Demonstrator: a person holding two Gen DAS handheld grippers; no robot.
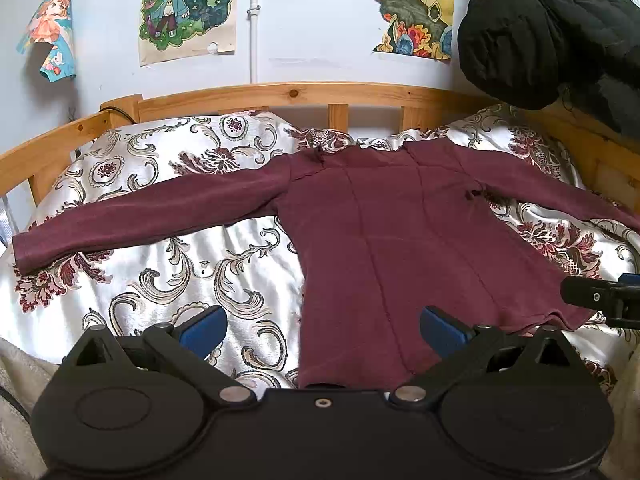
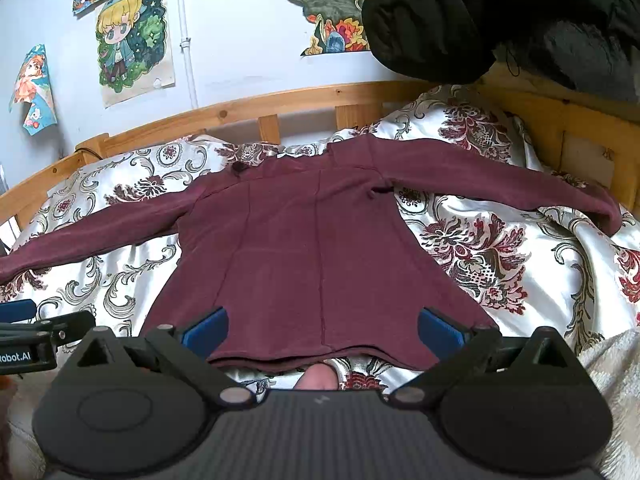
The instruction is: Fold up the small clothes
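Left tongs (image 1: 323,330), seen from their own wrist camera, stand wide open with nothing between the blue pads (image 1: 204,330); they hover above the hem region of a maroon long-sleeved top (image 1: 400,248), whose left hem corner lies in the gap between the pads. Right tongs (image 2: 322,330) are likewise spread wide and grip nothing; the hem of the top runs across the gap just ahead of them. Whether either pad touches the cloth cannot be told.

The top lies flat on a bed, ahead of both tongs, hem nearest the tongs and neckline farthest, both sleeves stretched outward to the sides. Two raised seams run lengthwise down its body. It rests on a white satin bedspread (image 1: 160,280) printed with dark red flowers and grey scrolls, enclosed by a wooden bed rail (image 1: 296,94).

The left view alone shows the cuff of the left sleeve and, at its right edge, part of the right tongs. The right view alone shows the full right sleeve with its cuff near the rail, a fingertip (image 2: 318,376) just below the hem, and the left tongs at its left edge. Both views show a black padded jacket (image 2: 500,12) beyond the top, to the right, and drawings (image 1: 188,4) on the wall.
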